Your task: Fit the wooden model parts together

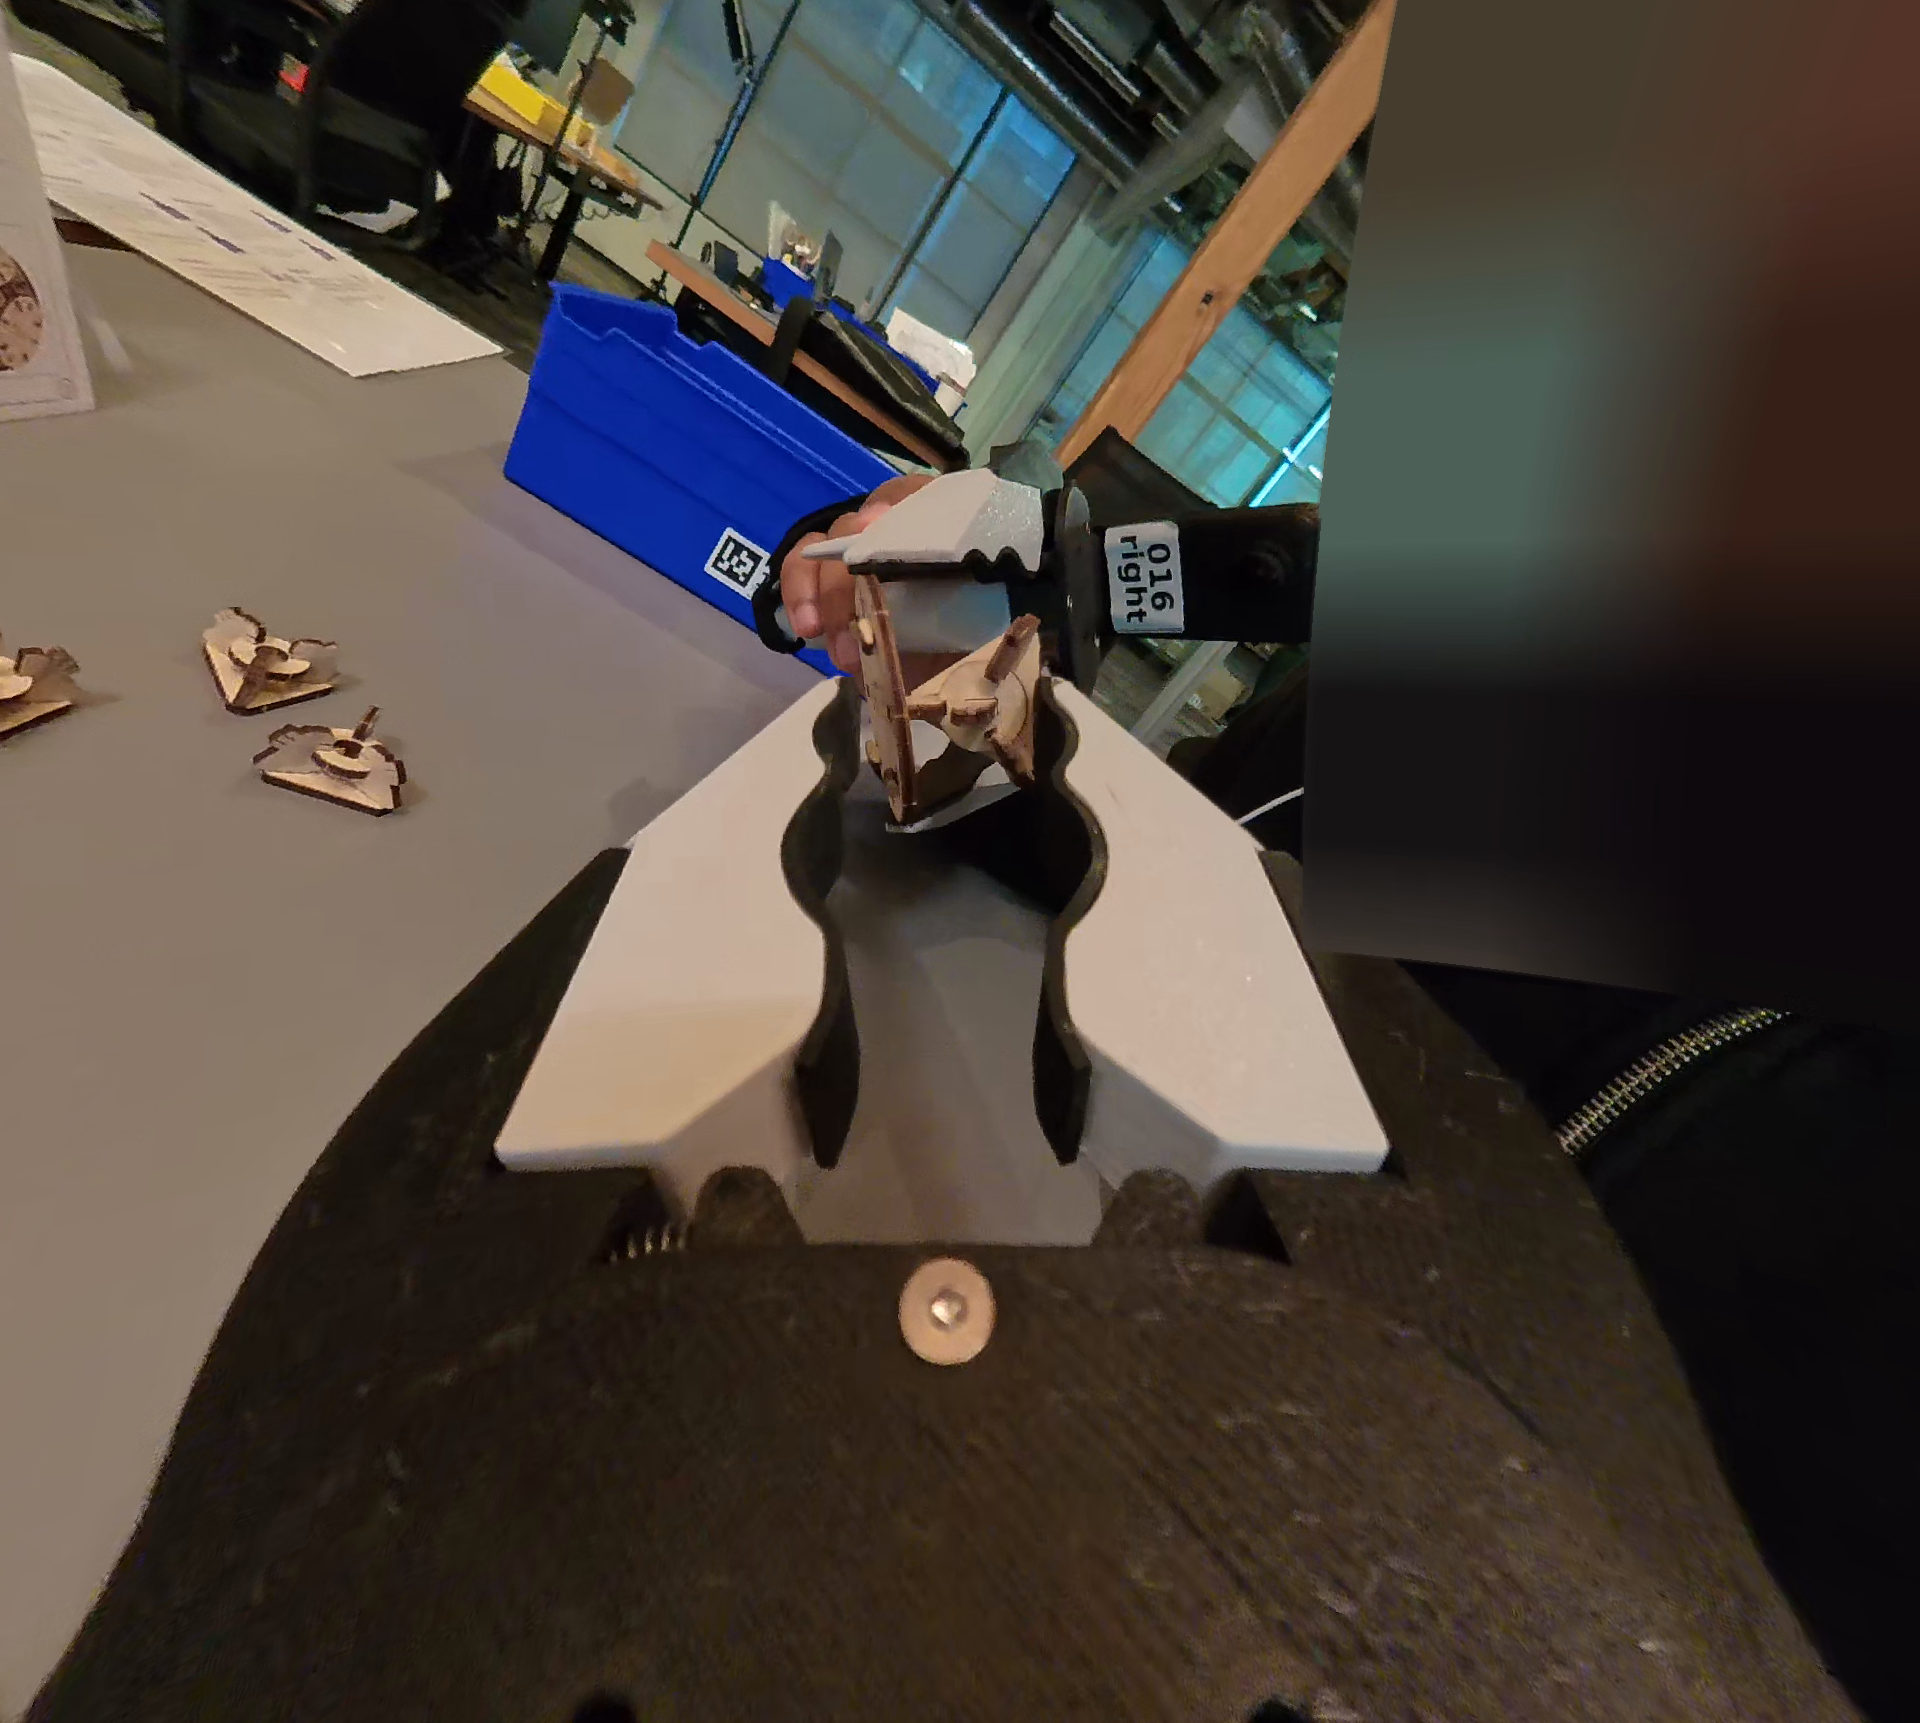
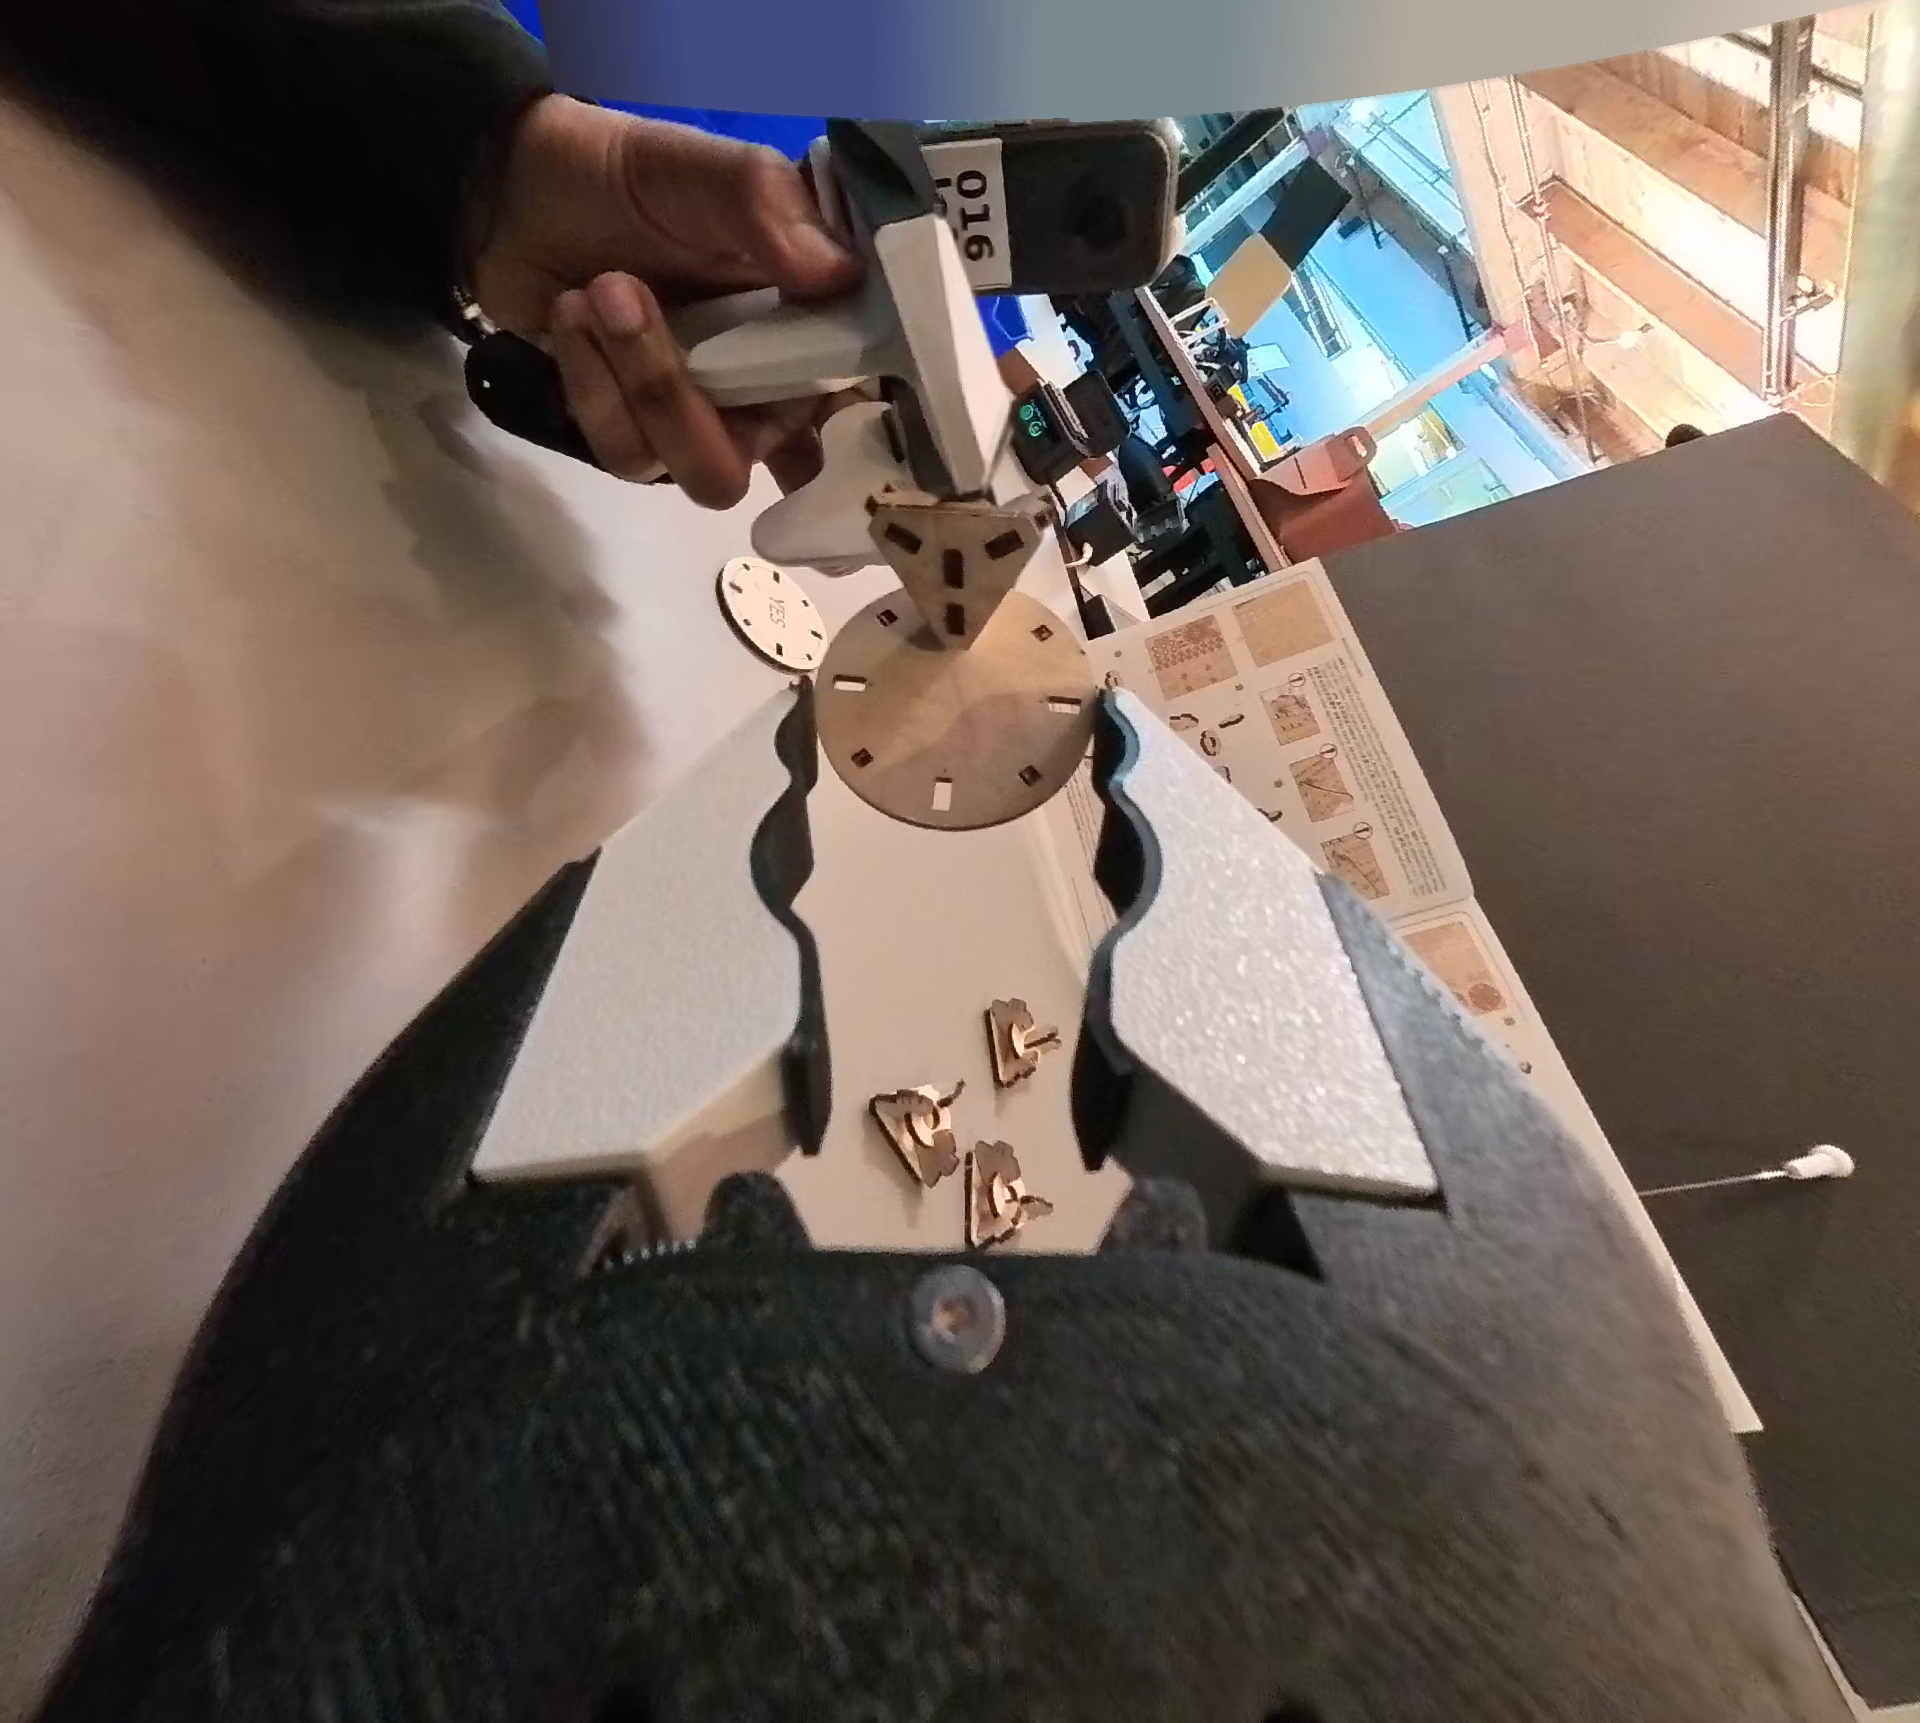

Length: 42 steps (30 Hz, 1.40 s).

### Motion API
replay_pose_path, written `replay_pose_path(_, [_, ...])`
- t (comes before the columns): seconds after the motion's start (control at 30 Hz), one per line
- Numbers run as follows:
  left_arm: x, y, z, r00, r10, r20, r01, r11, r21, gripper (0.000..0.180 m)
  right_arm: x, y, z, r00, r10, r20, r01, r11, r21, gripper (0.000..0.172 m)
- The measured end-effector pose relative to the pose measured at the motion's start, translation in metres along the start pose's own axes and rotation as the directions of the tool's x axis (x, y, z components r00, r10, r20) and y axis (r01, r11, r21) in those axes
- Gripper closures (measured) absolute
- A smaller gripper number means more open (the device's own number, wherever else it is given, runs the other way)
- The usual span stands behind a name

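My left gripper (image 1: pixel 951 697) is shut on a triangular wooden piece with pegs (image 1: pixel 977 702), which sits between its pads above the grey table (image 1: pixel 312 478). In the right wrist view the piece (image 2: pixel 951 567) hangs from the left gripper's finger (image 2: pixel 940 385), and its lower corner meets a round wooden disc (image 2: pixel 951 717). My right gripper (image 2: pixel 956 702) is shut on that slotted disc, with both pads on its rim. The left wrist view shows the disc edge-on (image 1: pixel 883 707), upright, under the right gripper's upper finger (image 1: pixel 935 525).
Three small wooden assemblies (image 1: pixel 270 660) (image 1: pixel 332 764) (image 1: pixel 31 686) lie on the table at the left. A blue bin (image 1: pixel 644 426) stands behind. A smaller pale disc (image 2: pixel 774 624), an instruction sheet (image 2: pixel 1299 738) and a black mat (image 2: pixel 1662 738) lie nearby. The tips of both grippers are at nearly the same place.
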State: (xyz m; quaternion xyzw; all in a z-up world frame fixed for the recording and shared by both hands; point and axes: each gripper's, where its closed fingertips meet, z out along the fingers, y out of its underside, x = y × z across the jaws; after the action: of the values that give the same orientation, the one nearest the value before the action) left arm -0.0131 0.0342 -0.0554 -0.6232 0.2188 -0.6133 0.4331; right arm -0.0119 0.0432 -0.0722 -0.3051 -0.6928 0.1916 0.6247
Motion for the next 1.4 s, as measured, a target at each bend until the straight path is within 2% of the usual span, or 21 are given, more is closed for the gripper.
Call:
replay_pose_path(0.13, [0.0004,0.0022,0.0009,1.000,0.000,-0.004,0.000,1.000,-0.011,0.147,0.0008,0.0013,-0.0001,1.000,0.002,-0.003,-0.002,1.000,-0.006,0.119])
replay_pose_path(0.27, [-0.0019,0.0013,0.0000,1.000,0.010,0.016,-0.009,1.000,-0.009,0.157,0.0002,0.0028,0.0005,1.000,-0.006,-0.002,0.006,1.000,-0.017,0.119])
replay_pose_path(1.4, [-0.0013,-0.0001,0.0014,0.999,0.033,0.033,-0.033,0.999,-0.013,0.158,0.0010,0.0022,-0.0007,1.000,-0.009,-0.009,0.009,1.000,-0.017,0.119])
